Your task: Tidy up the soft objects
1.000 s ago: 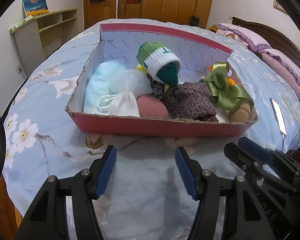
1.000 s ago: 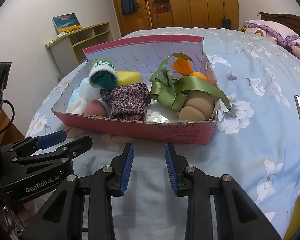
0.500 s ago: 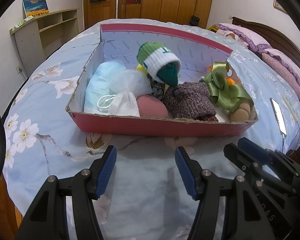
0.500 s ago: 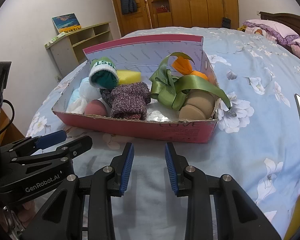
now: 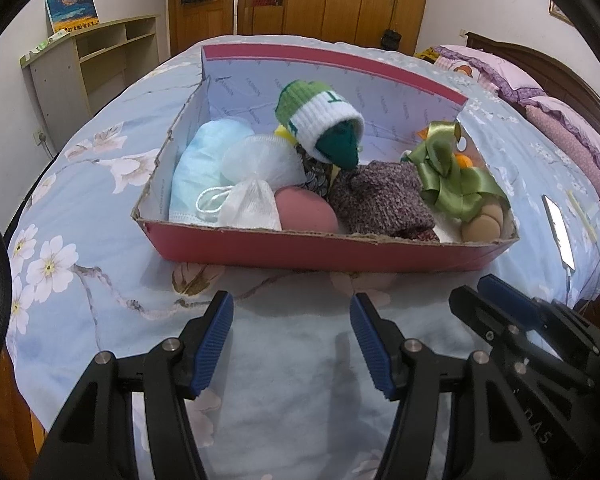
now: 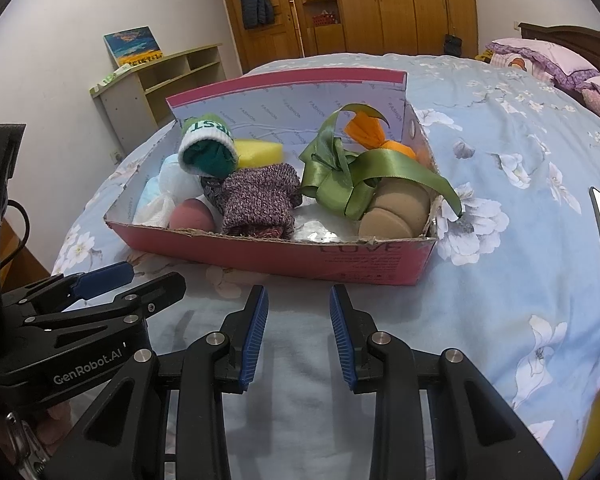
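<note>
A red cardboard box (image 5: 320,250) (image 6: 284,258) sits on the bed and holds soft things: a green and white sock roll (image 5: 320,120) (image 6: 206,146), a purple knit piece (image 5: 380,204) (image 6: 258,204), a pink sponge (image 5: 304,214), a blue face mask (image 5: 196,168), a white mesh bag (image 5: 256,160), a green ribbon (image 5: 448,176) (image 6: 340,176), tan puffs (image 6: 396,212) and a yellow sponge (image 6: 258,152). My left gripper (image 5: 292,316) is open and empty in front of the box. My right gripper (image 6: 299,312) is open and empty, beside the left one.
The bed has a blue floral cover (image 5: 100,184). A phone (image 5: 558,232) lies on the bed to the right of the box. Pillows (image 5: 500,76) lie at the far right. A shelf unit (image 5: 92,68) stands by the left wall, wardrobes behind.
</note>
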A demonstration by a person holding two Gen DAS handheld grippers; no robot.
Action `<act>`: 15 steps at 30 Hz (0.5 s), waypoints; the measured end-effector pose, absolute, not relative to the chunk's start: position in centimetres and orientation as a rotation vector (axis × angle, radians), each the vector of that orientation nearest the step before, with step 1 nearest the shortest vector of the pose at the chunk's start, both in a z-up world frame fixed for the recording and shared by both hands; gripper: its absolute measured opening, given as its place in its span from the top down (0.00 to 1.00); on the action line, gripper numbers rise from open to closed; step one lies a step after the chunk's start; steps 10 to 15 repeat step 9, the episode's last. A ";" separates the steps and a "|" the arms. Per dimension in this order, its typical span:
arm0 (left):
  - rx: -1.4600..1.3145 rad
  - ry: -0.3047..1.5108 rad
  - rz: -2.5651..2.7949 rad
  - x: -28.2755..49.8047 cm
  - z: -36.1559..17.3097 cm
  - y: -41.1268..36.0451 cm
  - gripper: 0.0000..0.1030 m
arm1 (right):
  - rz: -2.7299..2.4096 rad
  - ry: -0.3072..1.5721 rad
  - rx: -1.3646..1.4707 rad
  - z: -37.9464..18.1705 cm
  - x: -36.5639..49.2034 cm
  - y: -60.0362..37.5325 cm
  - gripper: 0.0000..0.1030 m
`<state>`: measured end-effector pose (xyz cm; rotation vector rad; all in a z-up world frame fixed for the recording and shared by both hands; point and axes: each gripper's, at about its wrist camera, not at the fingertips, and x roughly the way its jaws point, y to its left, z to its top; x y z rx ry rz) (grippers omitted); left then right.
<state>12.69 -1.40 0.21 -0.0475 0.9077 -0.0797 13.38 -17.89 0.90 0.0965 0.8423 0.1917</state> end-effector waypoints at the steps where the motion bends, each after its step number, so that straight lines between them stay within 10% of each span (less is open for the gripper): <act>1: -0.049 0.909 -0.080 12.7 0.2 -1.4 0.38 | 0.192 0.842 0.096 0.9 13.4 -17.9 0.68; 15: -0.051 0.917 -0.080 12.7 0.1 -1.2 0.38 | 0.192 0.842 0.097 0.9 13.3 -17.8 0.68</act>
